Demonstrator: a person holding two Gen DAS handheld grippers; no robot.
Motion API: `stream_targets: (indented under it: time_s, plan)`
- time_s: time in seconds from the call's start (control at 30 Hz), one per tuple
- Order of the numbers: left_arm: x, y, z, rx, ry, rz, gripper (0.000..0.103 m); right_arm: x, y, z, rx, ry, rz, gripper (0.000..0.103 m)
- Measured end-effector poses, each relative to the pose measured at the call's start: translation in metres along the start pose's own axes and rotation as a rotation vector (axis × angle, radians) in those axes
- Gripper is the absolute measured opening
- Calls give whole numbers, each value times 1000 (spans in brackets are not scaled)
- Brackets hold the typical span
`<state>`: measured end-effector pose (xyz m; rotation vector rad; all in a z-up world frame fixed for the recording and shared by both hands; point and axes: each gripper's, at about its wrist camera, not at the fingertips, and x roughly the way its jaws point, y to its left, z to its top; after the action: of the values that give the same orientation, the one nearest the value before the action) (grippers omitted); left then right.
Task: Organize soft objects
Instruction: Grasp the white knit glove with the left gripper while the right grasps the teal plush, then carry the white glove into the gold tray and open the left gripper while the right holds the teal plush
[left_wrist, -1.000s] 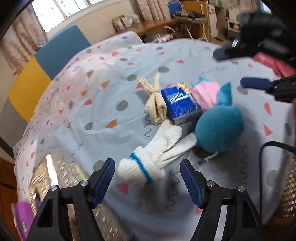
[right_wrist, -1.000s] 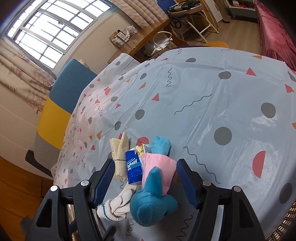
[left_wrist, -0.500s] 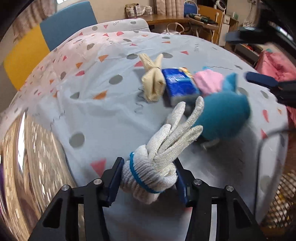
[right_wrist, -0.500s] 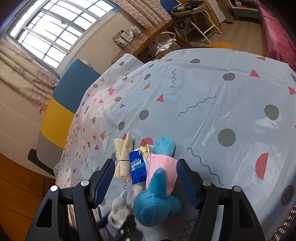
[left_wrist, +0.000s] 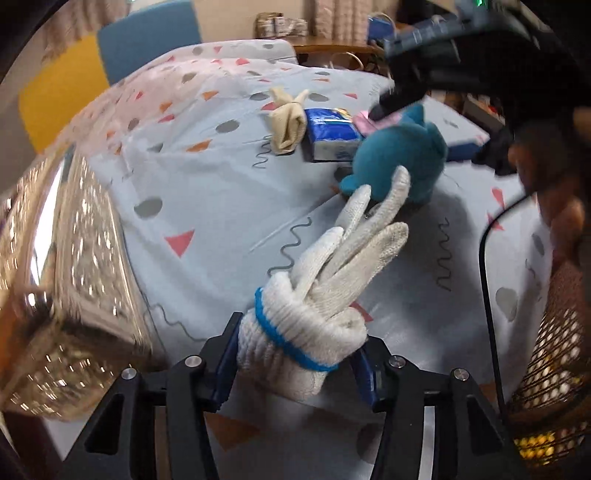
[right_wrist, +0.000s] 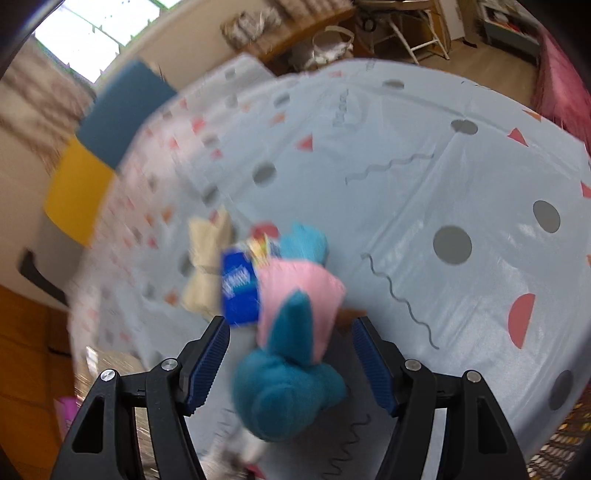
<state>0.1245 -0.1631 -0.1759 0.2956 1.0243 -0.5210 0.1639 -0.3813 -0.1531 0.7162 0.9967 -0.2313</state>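
My left gripper (left_wrist: 295, 363) is shut on a white knit glove (left_wrist: 328, 291) with a blue cuff band, held above the tablecloth. Beyond it lie a teal plush toy (left_wrist: 402, 155) with a pink part, a blue tissue pack (left_wrist: 332, 134) and a beige folded cloth (left_wrist: 286, 123). My right gripper (right_wrist: 291, 360) is open, its jaws on either side of the teal plush toy (right_wrist: 288, 391), just above it. The tissue pack (right_wrist: 238, 284) and beige cloth (right_wrist: 207, 266) lie left of the plush. The right gripper also shows in the left wrist view (left_wrist: 443, 85), over the plush.
A light blue patterned tablecloth (right_wrist: 443, 184) covers the round table. A shiny metallic container (left_wrist: 74, 258) sits at the left edge. A mesh basket (left_wrist: 554, 369) stands at the right. A blue and yellow chair (right_wrist: 103, 147) stands behind the table.
My left gripper closed on the glove and lifted it off the table. My right gripper dropped down toward the plush toy, its view blurred by motion.
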Motion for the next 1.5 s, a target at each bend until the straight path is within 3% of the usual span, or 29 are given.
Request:
stream_targets:
  time_s: [0.13,0.2,0.27,0.4,0.63,0.83,1.0,1.17,1.5]
  plan:
    - [-3,-4,-6,13,-26,21,54,20,10,-9,-73,106,-25,70]
    - [-6,-6,-7,4,-25,22,53,21,17,-13,-127,113,-45,53]
    - [-8,-6,-7,5,-19,23,51,18,23,-15,-171,85,-87,50]
    - [-21,-6,-7,-4,-21,11,49,19,22,-15,-182,90,-110,50]
    - [-66,9,22,-72,-111,-20,48,23,21,-12,-170,113,-97,53]
    - [-89,50,74,-206,-145,-35,49,23,29,-16,-216,99,-125,53]
    - [-112,112,99,-341,-203,14,49,26,35,-18,-241,99,-131,55]
    - [-134,166,92,-437,-236,81,49,28,40,-19,-274,96,-147,55]
    - [-178,248,23,-553,-278,185,49,35,47,-22,-308,99,-167,57]
